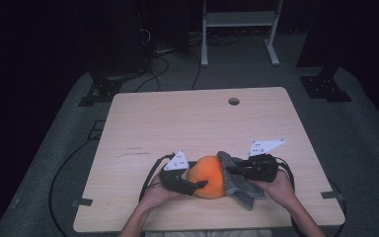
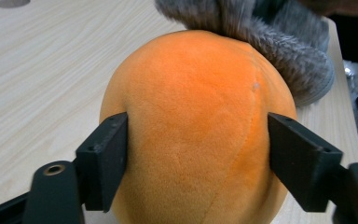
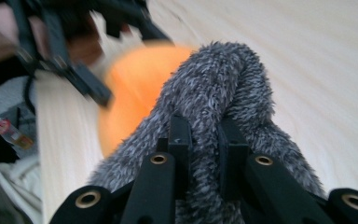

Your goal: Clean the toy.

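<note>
An orange plush ball [image 1: 208, 175] rests on the wooden table [image 1: 177, 118] near its front edge. My left gripper [image 1: 193, 183] comes in from the left, and its two black jaws press on the ball's [image 2: 191, 126] sides, so the left gripper [image 2: 198, 154] is shut on it. A grey fuzzy cloth [image 1: 238, 185] lies against the ball's right side and drapes over its top [image 2: 279, 51]. My right gripper [image 3: 204, 140] is shut on a fold of the cloth [image 3: 219, 84]. Beyond that fold the ball [image 3: 135, 79] appears blurred.
A round cable hole [image 1: 233, 101] sits near the table's far edge. Cables [image 1: 64, 168] run over the grey floor at the left. A white frame [image 1: 239, 29] and dark stands are behind the table.
</note>
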Available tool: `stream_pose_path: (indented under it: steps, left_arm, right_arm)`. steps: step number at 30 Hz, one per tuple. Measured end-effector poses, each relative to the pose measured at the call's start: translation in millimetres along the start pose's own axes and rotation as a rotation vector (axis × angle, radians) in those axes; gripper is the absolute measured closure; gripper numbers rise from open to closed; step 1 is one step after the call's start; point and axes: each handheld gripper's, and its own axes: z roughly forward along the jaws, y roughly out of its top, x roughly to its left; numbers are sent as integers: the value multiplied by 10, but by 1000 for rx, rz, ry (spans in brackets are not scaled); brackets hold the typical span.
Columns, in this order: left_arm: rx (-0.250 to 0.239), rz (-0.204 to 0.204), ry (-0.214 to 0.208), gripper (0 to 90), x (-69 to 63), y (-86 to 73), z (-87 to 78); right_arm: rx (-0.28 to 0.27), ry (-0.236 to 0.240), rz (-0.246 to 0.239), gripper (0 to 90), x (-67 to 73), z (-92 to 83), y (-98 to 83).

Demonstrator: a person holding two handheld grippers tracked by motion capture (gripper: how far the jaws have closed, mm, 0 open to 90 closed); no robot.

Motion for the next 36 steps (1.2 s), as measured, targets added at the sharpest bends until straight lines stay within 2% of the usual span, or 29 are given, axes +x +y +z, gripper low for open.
stream_pose_path:
  steps: [3,5,6,7,8,9,10,12,14,15,16,18,19,20,21,23,26,27,30,32,33,34,35,36]
  left_arm:
    - [0,-9,-12,247,18,-1,-14]
    - [-11,-61,-30,168,68,4,-33]
    - [-3,-96,-21,113,99,10,-29]
    - [-3,-96,-21,52,99,10,-29]
    - [46,-174,-49,28,162,4,35]
    - [46,-174,-49,35,162,4,35]
    - [44,-191,-64,82,155,-18,82]
    - [23,-120,-20,208,98,13,55]
    - [-6,-38,50,301,37,55,11]
    - [-6,-38,50,320,37,55,11]
    - [-23,28,107,329,-11,72,-12]
    - [-19,30,108,329,-11,72,-14]
    - [-20,30,108,329,-8,53,-12]
    - [-20,30,108,329,-8,53,-12]
    - [-18,36,107,329,-9,58,-13]
    - [-22,52,114,329,-29,70,-11]
    - [-32,66,130,330,-48,86,-8]
    - [-44,93,150,329,-70,99,-2]
    - [-45,122,143,313,-124,103,42]
    - [-32,103,131,277,-108,88,43]
    - [-37,67,115,239,-79,77,36]
    - [-37,67,115,179,-79,77,36]
    - [-39,12,90,179,-30,65,24]
    - [-48,-32,69,102,13,49,16]
  right_arm:
    - [16,-6,-27,782,31,55,44]
    - [24,1,-17,783,29,84,-27]
    - [16,11,-9,783,26,81,-65]
    - [9,17,-3,783,28,72,-98]
    - [1,20,1,783,32,61,-121]
    - [-3,21,4,783,39,55,-131]
    - [-3,14,-1,782,54,50,-125]
    - [-9,-1,-19,782,80,40,-87]
    - [-23,-6,-21,782,79,26,-52]
    - [-26,-17,-26,783,74,21,-47]
    - [-33,-27,-19,783,59,15,-53]
    - [-36,-28,-8,783,32,12,-71]
    - [-22,-33,17,783,-28,40,-158]
    - [-22,-33,17,783,-28,40,-158]
    - [-1,-33,46,783,-77,57,-252]
    - [21,-45,41,783,-72,39,-283]
    - [24,-57,31,782,-49,-8,-247]
    - [-21,-52,-3,782,25,-63,-121]
    - [-63,-32,-35,780,105,-46,37]
    - [-32,-46,-62,780,120,26,56]
    - [-26,-44,-54,781,106,42,27]
    - [-26,-44,-54,781,106,42,27]
    - [-27,-40,-37,782,88,44,-13]
    - [-16,-47,-19,782,59,40,-113]
